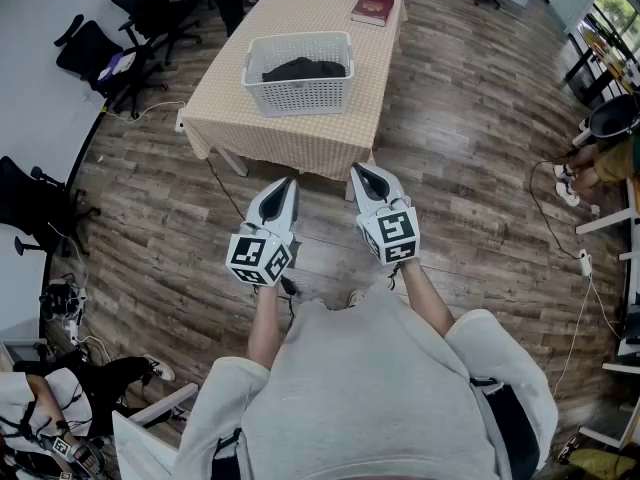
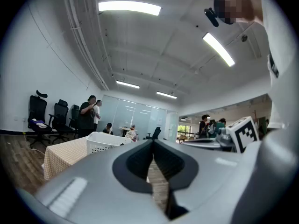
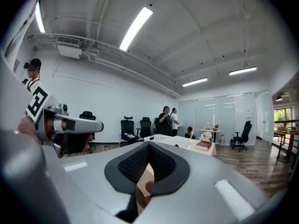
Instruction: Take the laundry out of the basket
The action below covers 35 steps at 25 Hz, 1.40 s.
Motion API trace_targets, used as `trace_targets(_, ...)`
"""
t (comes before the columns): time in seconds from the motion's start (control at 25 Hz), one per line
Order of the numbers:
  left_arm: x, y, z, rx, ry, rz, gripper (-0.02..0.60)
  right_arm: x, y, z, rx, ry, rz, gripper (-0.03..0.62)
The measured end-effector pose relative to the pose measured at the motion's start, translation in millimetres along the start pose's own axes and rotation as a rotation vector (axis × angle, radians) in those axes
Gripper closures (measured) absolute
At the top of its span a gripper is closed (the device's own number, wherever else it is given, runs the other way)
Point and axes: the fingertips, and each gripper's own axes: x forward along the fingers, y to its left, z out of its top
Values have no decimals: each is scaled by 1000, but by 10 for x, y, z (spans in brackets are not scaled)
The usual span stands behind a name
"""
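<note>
Left gripper [image 1: 289, 183] and right gripper [image 1: 358, 172] point forward, jaws together, short of basket [image 1: 300, 96].

The room is bright and even. In both gripper views the long ceiling lamps [image 2: 129, 7] glare white, the edges bend strongly and the corners go black; the near body of my left tongs [image 2: 153, 143] is blurred. The wooden floor [image 1: 470, 148] shines softly, with weak shadows.
</note>
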Motion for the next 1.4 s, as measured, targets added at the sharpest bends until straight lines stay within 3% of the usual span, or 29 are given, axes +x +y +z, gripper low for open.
trace_targets(0.8, 118, -367, -174, 23, 13, 77, 569, -193, -356, -167, -6, -31, 67, 595)
trace_targets(1.12, 344, -165, -275, 10, 24, 84, 569, 64, -456, -293, 4, -13, 72, 595)
trace_targets(1.4, 857, 387, -292, -15, 14, 75, 569, 753, -648, -258, -3, -9, 72, 595)
